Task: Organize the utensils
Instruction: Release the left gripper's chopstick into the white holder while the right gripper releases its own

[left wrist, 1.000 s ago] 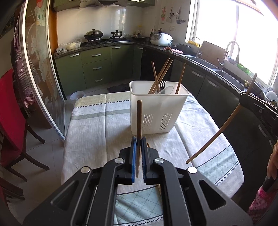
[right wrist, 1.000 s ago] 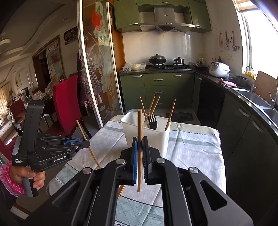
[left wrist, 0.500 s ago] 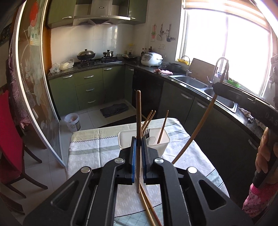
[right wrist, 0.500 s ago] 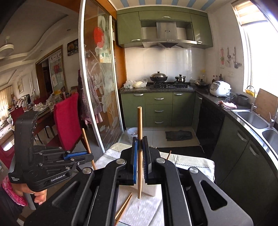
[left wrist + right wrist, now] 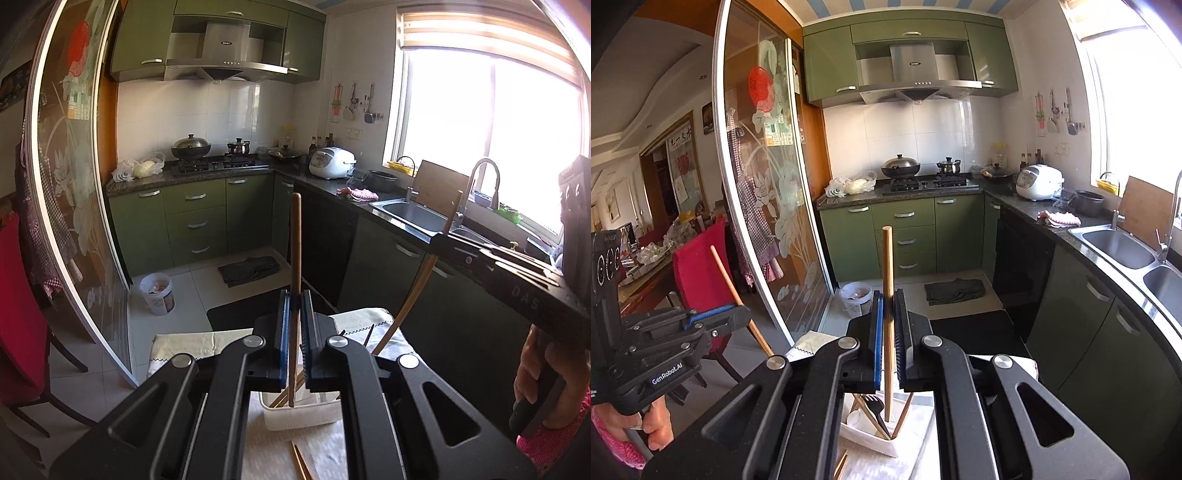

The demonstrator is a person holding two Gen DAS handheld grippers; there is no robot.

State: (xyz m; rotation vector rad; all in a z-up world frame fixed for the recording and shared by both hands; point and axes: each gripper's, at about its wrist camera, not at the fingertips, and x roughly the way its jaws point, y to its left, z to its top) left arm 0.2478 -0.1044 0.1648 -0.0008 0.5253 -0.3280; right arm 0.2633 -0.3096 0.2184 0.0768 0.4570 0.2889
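A table under a pale grey-white patterned tablecloth (image 5: 184,341) sits below both grippers, carrying a white rectangular plastic utensil holder (image 5: 301,419) with slotted sides. The holder already contains several brown wooden chopsticks leaning at angles and a black plastic fork (image 5: 875,404) standing tines up.

The left black gripper with blue-lined fingers (image 5: 294,332) is pinched on a long brown wooden chopstick (image 5: 295,258); its long axis runs nearly vertical, the upper end pointing to the ceiling and the lower tip hanging just over the holder's open top. The right black gripper with blue finger pads (image 5: 888,332) is likewise clamped on a second long brown wooden chopstick (image 5: 887,266), also upright, its lower tip down inside the holder among the other sticks.

Two loose brown chopsticks (image 5: 301,463) lie on the cloth just in front of the holder, pointing toward the left wrist camera.
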